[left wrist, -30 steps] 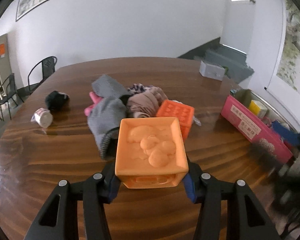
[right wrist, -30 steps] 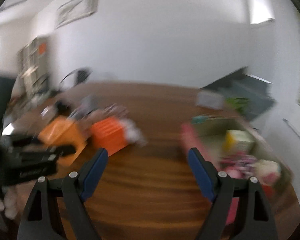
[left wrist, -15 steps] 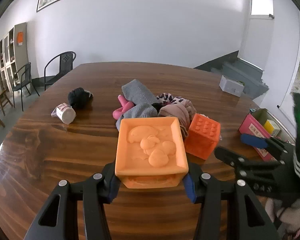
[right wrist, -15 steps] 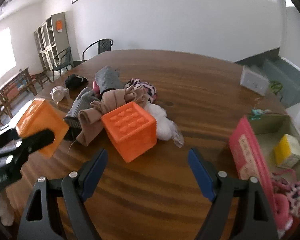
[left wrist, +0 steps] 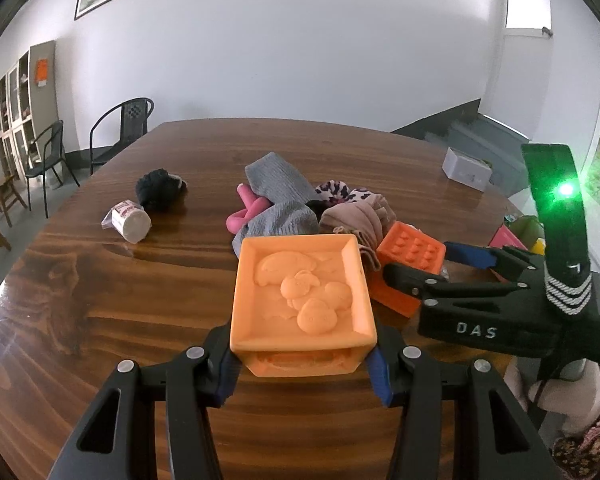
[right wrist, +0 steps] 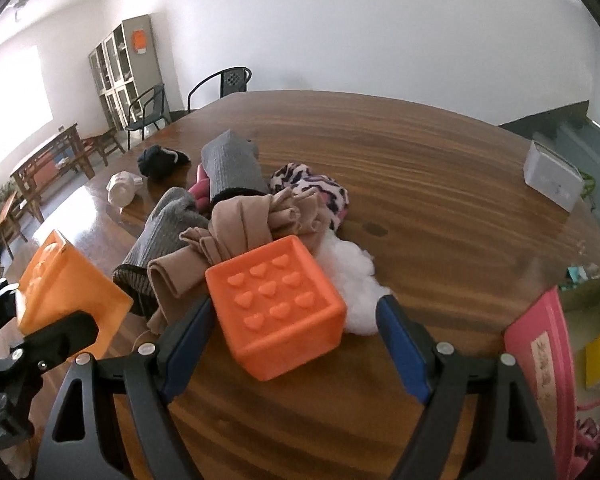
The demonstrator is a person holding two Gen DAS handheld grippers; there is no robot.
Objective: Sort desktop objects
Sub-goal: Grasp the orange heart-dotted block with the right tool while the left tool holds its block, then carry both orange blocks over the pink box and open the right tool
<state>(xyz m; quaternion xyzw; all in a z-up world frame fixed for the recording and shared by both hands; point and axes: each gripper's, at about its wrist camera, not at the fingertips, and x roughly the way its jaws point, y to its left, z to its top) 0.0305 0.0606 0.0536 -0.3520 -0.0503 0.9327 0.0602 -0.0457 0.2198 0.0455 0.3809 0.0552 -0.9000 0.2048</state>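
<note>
Left gripper (left wrist: 302, 364) pinching pale orange block (left wrist: 302, 294), lifted clear of table (left wrist: 100, 320); right gripper (right wrist: 296, 344) spread, pads either side of darker orange cube (right wrist: 276, 312) but not touching; cube on table at 6 o'clock of clothing heap (right wrist: 240, 216); step judged: second pickup; next calls for easing forward, closing squarely; pink box (right wrist: 540, 356) waits at 3 o'clock.
</note>
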